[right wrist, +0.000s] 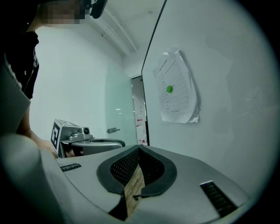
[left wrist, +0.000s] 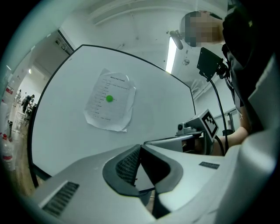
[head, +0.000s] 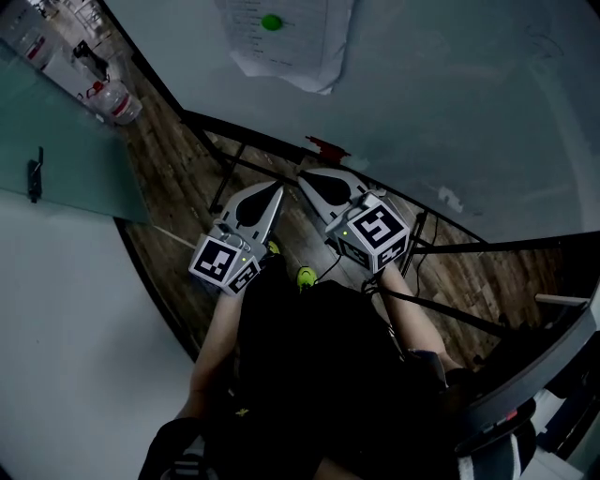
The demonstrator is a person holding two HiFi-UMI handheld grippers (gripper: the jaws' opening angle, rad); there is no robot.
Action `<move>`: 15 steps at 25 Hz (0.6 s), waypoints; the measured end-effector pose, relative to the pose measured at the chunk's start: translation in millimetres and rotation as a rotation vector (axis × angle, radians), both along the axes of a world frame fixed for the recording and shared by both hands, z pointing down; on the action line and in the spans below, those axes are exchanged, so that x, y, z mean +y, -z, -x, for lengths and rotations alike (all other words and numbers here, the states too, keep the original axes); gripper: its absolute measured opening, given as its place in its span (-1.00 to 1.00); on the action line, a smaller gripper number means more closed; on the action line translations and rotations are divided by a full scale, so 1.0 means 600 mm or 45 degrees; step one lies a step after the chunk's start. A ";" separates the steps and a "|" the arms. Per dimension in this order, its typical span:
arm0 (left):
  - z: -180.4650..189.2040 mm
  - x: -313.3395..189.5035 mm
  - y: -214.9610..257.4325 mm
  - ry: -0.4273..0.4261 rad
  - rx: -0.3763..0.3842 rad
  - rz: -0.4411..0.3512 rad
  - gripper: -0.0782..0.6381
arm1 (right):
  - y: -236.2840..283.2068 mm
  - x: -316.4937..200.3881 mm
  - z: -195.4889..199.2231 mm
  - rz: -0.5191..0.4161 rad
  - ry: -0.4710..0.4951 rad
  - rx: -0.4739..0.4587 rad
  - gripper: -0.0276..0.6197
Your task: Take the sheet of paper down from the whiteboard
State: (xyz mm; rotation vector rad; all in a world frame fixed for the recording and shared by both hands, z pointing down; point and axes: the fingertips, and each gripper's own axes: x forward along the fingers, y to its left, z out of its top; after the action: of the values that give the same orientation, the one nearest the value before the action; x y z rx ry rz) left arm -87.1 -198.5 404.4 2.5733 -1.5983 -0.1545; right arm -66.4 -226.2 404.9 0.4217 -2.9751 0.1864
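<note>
A printed sheet of paper [head: 286, 42] hangs on the whiteboard [head: 450, 103], pinned by a round green magnet [head: 272, 22]; its lower edge curls off the board. The sheet of paper [left wrist: 109, 105] lies ahead and above my left gripper [left wrist: 140, 146], and the same sheet of paper [right wrist: 177, 89] is up to the right of my right gripper [right wrist: 140, 149]. Both grippers are shut with nothing between the jaws. In the head view the left gripper [head: 278, 189] and right gripper [head: 302, 175] are side by side, low, short of the board.
The whiteboard stands on a black frame [head: 450, 248] over a wooden floor [head: 187, 169]. A glass partition with a handle [head: 36, 173] is at the left, with water bottles [head: 117, 101] on the floor beyond. A red object [head: 323, 145] lies at the board's foot.
</note>
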 end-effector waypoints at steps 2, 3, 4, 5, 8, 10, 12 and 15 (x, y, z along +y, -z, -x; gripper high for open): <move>0.007 -0.011 0.009 -0.007 -0.005 -0.019 -0.72 | 0.011 -0.011 0.007 -0.024 -0.010 -0.010 -0.85; 0.011 -0.017 0.014 -0.010 -0.006 -0.029 -0.72 | 0.018 -0.016 0.010 -0.038 -0.014 -0.019 -0.85; 0.014 -0.022 0.018 -0.015 -0.008 -0.036 -0.72 | 0.025 -0.020 0.013 -0.047 -0.020 -0.029 -0.85; 0.016 -0.027 0.023 -0.021 -0.013 -0.043 -0.72 | 0.032 -0.025 0.014 -0.053 -0.028 -0.037 -0.85; 0.019 -0.045 0.042 -0.042 -0.055 -0.073 -0.72 | 0.053 -0.042 0.016 -0.077 -0.054 -0.051 -0.85; 0.019 -0.056 0.057 -0.057 -0.069 -0.096 -0.72 | 0.069 -0.051 0.019 -0.097 -0.066 -0.060 -0.85; 0.020 -0.065 0.069 -0.071 -0.073 -0.115 -0.72 | 0.084 -0.056 0.023 -0.115 -0.071 -0.072 -0.85; 0.023 -0.076 0.085 -0.084 -0.088 -0.147 -0.72 | 0.103 -0.064 0.030 -0.146 -0.075 -0.089 -0.85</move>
State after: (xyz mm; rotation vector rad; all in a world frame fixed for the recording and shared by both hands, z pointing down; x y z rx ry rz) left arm -101.0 -243.9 353.5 2.7434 -1.5684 -0.1581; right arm -84.4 -264.5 342.9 0.5266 -3.0546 0.0376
